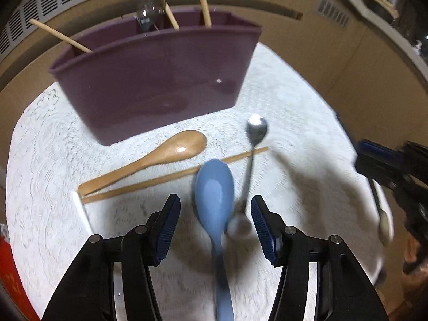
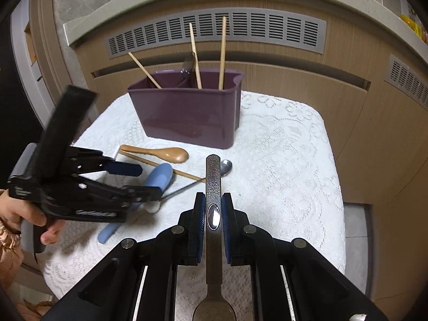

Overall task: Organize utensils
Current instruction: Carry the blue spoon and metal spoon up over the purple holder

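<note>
Counter (image 2: 294, 144) under a white lace cloth, rounded corners; its right half lies bare and free, its far edge close to a wood-panelled wall with vent grilles (image 2: 214, 30). Purple utensil caddy (image 2: 187, 115) upright near the far edge, holding three wooden chopsticks (image 2: 222, 53) and a clear plastic spoon (image 1: 147, 13), all leaning. In front of the caddy, a cluster on the cloth: wooden spoon (image 1: 165, 155); a single chopstick (image 1: 165, 179) just beside it, running under the others; blue spoon (image 1: 214, 187), bowl toward the caddy; slim metal spoon (image 1: 255, 131) crossing the chopstick, just right of the blue spoon. Left gripper (image 1: 215, 206): jaws apart, straddling the blue spoon, pads clear of it. Right gripper (image 2: 213, 214): clamped on the flat handle of a metal utensil (image 2: 213, 182), raised above the cloth. A hand (image 2: 32, 219) holds the left gripper's grip.
</note>
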A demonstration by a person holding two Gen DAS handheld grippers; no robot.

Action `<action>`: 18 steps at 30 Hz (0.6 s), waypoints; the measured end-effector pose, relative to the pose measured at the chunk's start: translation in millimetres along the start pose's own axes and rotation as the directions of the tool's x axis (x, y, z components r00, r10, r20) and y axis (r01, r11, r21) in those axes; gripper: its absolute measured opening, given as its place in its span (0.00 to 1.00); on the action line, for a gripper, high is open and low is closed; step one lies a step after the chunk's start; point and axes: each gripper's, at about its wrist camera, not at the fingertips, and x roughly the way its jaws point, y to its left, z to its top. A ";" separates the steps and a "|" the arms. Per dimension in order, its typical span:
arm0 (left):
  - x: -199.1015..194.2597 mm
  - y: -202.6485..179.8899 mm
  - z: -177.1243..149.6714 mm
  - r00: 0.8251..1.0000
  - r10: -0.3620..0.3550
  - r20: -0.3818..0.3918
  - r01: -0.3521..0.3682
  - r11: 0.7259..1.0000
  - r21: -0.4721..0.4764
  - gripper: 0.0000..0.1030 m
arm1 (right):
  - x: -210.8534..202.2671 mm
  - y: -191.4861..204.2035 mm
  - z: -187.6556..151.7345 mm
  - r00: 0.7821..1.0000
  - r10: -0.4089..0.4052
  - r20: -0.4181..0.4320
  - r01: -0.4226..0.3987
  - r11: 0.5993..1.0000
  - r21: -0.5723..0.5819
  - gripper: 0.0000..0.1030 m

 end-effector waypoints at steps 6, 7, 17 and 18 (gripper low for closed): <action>17.4 3.2 13.5 0.996 0.093 -0.002 -0.093 0.995 -0.019 0.54 | 8.1 -6.0 -4.5 1.000 0.005 -0.020 -0.005 1.000 0.018 0.11; 17.6 6.8 14.1 0.994 0.107 0.003 -0.107 0.994 -0.027 0.53 | 9.1 -6.7 -4.5 1.000 0.005 -0.022 -0.004 1.000 0.019 0.11; 20.7 5.1 7.6 0.991 0.136 0.003 -0.136 0.991 -0.013 0.51 | 18.3 2.3 -3.1 0.999 0.010 -0.037 -0.010 1.000 0.014 0.11; 19.9 2.8 6.4 0.990 0.141 0.022 -0.141 0.990 -0.001 0.47 | 18.3 4.3 -3.1 0.999 0.005 -0.033 -0.004 1.000 0.009 0.11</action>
